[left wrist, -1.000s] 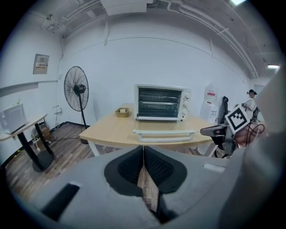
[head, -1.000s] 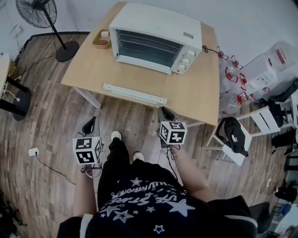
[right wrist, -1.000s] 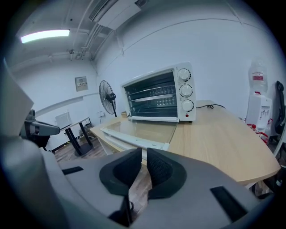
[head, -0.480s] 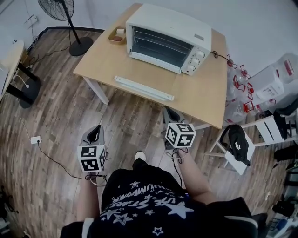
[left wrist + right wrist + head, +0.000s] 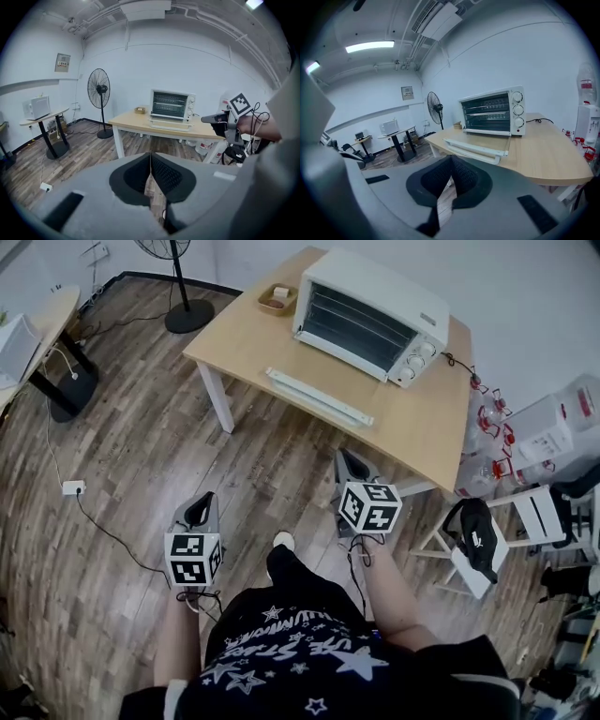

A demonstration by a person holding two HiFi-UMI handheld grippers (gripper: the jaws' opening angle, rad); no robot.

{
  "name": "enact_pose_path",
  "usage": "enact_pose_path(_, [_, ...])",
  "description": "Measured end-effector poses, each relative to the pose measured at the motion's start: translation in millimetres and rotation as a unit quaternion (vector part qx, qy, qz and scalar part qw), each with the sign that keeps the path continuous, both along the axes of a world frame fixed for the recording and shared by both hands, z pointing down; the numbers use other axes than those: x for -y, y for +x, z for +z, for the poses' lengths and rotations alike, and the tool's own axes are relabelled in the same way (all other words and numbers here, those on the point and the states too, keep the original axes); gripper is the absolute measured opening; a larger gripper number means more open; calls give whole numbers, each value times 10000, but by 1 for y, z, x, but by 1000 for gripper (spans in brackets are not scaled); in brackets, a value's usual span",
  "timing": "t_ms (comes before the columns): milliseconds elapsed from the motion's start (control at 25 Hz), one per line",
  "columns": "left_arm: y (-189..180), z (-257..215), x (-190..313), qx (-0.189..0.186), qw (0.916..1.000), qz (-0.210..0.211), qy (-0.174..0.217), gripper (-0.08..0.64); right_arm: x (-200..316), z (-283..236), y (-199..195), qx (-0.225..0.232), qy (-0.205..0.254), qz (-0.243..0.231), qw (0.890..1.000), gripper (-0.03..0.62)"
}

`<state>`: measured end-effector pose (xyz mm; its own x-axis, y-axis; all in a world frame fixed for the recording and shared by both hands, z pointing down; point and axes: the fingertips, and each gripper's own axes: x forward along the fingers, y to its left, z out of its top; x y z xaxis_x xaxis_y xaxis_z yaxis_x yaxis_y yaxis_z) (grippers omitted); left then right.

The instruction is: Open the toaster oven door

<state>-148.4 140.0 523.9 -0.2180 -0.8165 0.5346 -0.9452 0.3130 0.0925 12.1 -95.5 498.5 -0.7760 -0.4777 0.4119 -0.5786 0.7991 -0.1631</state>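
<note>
Plainly, the wooden table is standing out from the wall, and the white toaster oven is sitting at its far right corner, facing the near edge. The oven's door is already lying open and level over the tabletop, its long white handle running along toward the table's near edge. A person is standing on the floor off that near edge, holding both tools well apart from the oven. The right gripper is hanging just short of the near edge, its jaws pressing together on nothing. The left gripper is hovering farther out over the floor, jaws likewise meeting and empty. A small brown dish is resting at the table's far left corner, just beside the oven.
</note>
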Motion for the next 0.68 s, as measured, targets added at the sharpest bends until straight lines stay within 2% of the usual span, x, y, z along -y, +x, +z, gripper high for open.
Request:
enact_pose_path(280, [24,-4,-66,10,9999,-89,64,21,-64,-10,14,25,77,-150,9999,3])
enact_pose_path(680, [69,-10,-139,83,9994,-239,247,21,-138,-15,58,14,216,-317,9993,3])
